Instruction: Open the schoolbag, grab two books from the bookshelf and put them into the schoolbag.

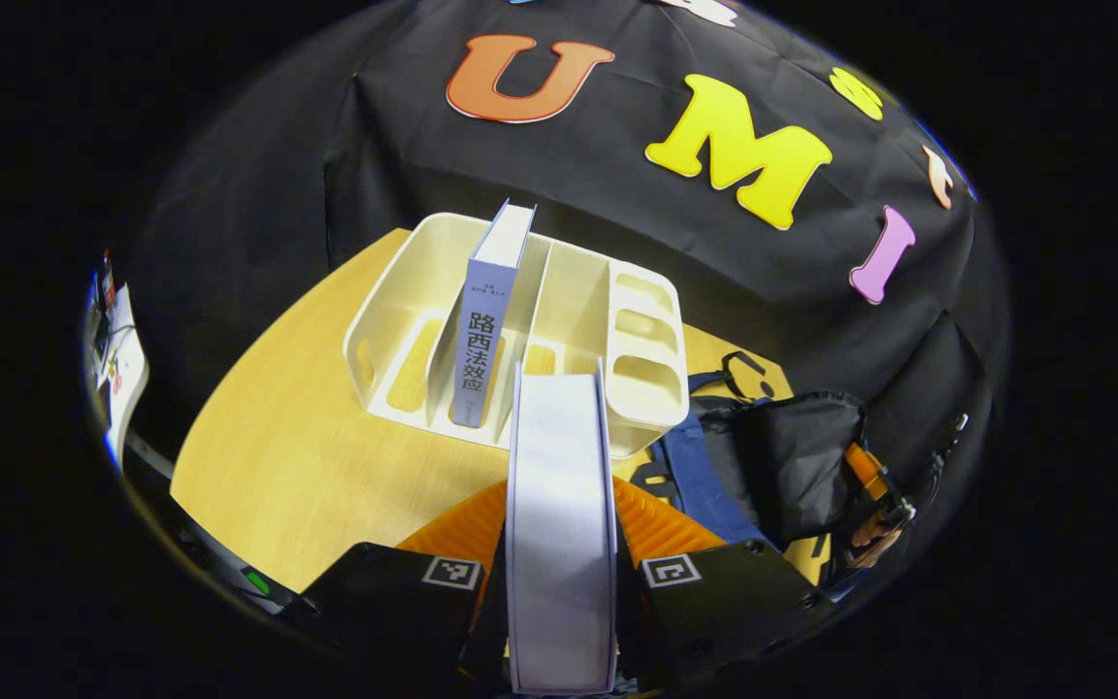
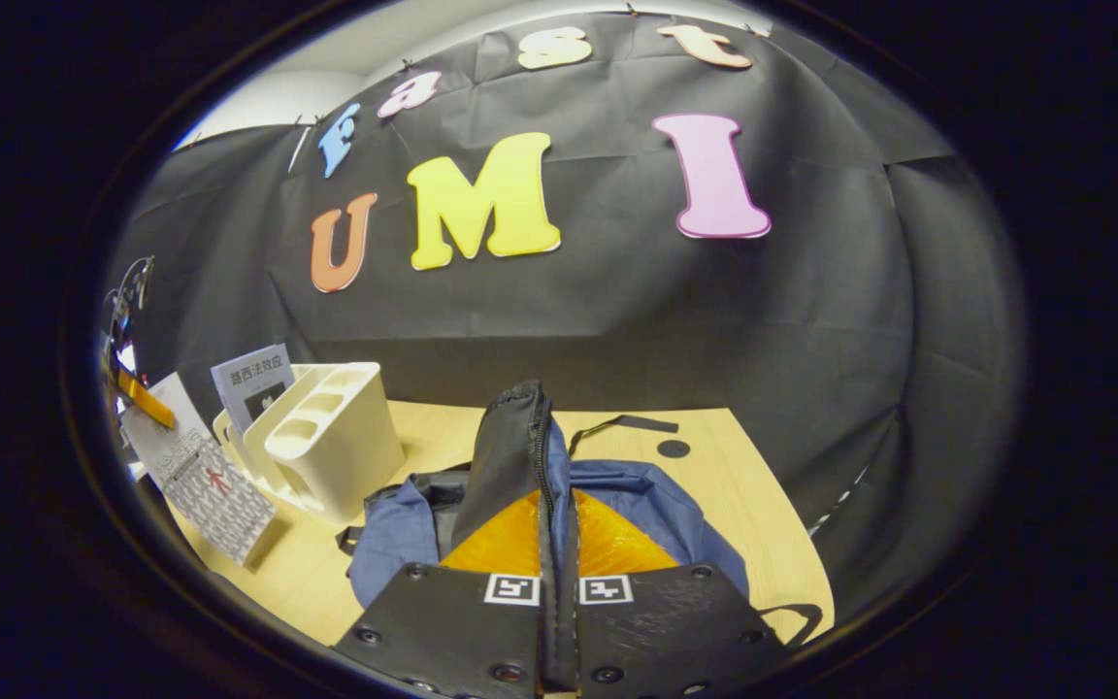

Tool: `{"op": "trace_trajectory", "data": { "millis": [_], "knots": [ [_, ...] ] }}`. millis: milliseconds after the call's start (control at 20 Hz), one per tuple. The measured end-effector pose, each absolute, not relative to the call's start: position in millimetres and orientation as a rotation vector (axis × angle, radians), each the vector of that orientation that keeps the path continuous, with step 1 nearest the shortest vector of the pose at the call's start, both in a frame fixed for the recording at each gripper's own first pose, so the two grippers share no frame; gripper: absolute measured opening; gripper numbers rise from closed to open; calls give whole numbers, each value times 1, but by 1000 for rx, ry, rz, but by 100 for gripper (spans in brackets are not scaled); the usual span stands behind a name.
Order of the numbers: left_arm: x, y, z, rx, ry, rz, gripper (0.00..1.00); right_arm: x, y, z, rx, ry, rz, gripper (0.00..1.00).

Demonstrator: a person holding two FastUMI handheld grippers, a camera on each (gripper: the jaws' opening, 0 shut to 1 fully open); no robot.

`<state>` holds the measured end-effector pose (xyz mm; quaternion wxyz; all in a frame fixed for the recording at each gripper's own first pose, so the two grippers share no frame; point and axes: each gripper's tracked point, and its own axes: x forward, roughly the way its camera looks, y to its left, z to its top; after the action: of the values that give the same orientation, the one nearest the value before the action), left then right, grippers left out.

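Note:
My left gripper (image 1: 559, 505) is shut on a white book (image 1: 559, 427), held upright with its page edge toward the camera, just in front of the cream bookshelf (image 1: 651, 330). A second book with a grey spine (image 1: 483, 340) stands in a middle slot of the shelf. To the right lies the blue and black schoolbag (image 1: 792, 456). My right gripper (image 2: 557, 524) is shut on the bag's black zip flap (image 2: 510, 447) and holds it raised above the blue bag (image 2: 656, 505). In the right gripper view the bookshelf (image 2: 326, 437) stands at the left, with the held book (image 2: 210, 490) in front of it.
The wooden table (image 1: 278, 456) has bare surface left of the shelf and right of the bag (image 2: 753, 515). A black bag strap (image 2: 617, 424) and a dark round spot (image 2: 673, 449) lie behind the bag. White equipment with cables (image 1: 117, 359) stands off the table's left edge.

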<state>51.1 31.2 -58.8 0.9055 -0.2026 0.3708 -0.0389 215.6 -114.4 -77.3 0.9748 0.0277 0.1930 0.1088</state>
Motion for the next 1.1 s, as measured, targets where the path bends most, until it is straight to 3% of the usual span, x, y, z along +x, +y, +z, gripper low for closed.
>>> {"op": "trace_trajectory", "data": {
  "millis": [700, 1100],
  "knots": [
    [90, -59, -78, -880, 704, -277, 46, 222, -105, -60, -14, 413, 241, 0],
    [144, -138, -79, -969, 650, -343, 46, 219, -94, -36, -10, 387, 311, 0]
  ]
}}
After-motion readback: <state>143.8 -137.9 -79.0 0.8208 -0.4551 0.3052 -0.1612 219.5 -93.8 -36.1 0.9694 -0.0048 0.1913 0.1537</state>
